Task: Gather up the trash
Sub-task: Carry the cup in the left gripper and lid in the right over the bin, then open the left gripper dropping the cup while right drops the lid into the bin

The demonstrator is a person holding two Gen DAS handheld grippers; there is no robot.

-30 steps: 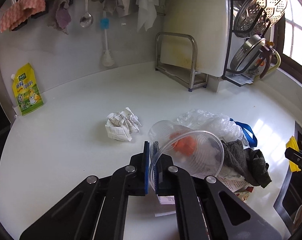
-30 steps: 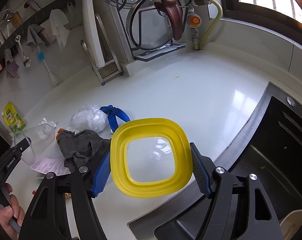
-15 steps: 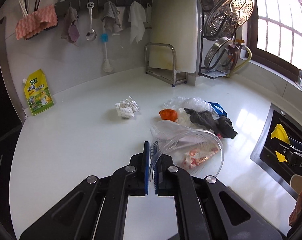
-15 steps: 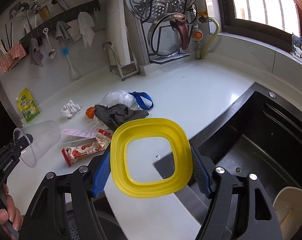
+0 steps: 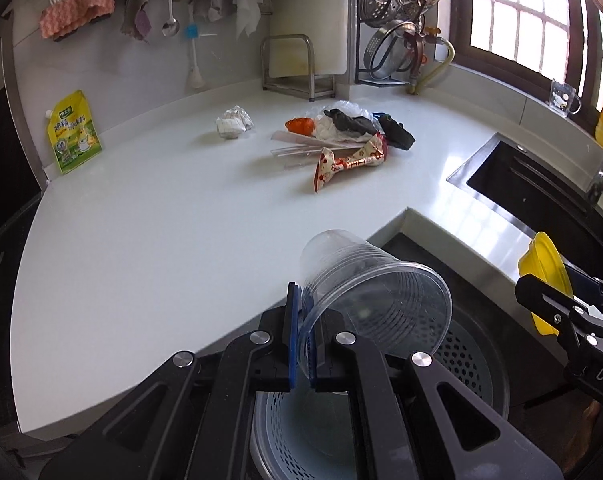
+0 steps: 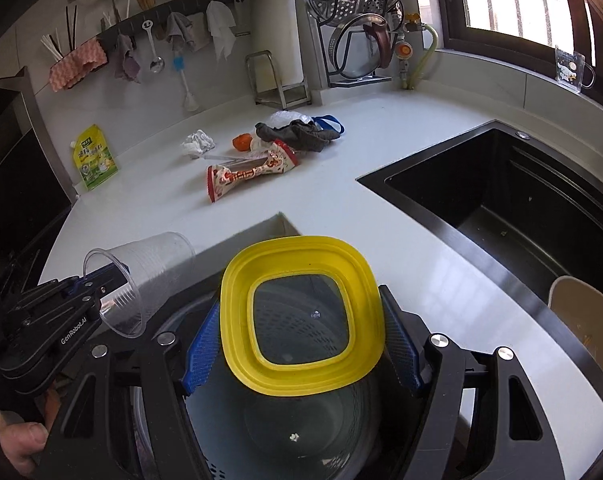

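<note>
My left gripper (image 5: 304, 332) is shut on the rim of a clear plastic cup (image 5: 371, 292), held tilted over a perforated trash bin (image 5: 467, 364) below the counter edge. The cup also shows in the right wrist view (image 6: 141, 276). My right gripper (image 6: 299, 344) is shut on a yellow-rimmed clear lid (image 6: 301, 316), held above the same bin (image 6: 301, 436). The lid shows at the right of the left wrist view (image 5: 543, 276). On the counter lie a red snack wrapper (image 5: 349, 162), a crumpled paper ball (image 5: 233, 122), an orange scrap (image 5: 299, 125) and a dark cloth (image 5: 365, 124).
The white counter (image 5: 161, 216) has a black sink (image 6: 521, 208) at the right. A green pouch (image 5: 72, 132) leans on the back wall. A cutting board rack (image 5: 289, 64), a steamer rack (image 5: 401, 0) and hanging utensils line the wall. A beige dish (image 6: 585, 320) lies in the sink.
Both grippers have pulled back from the counter and now hang over the trash bin, each still holding its item. The trash pile now lies farther away.
</note>
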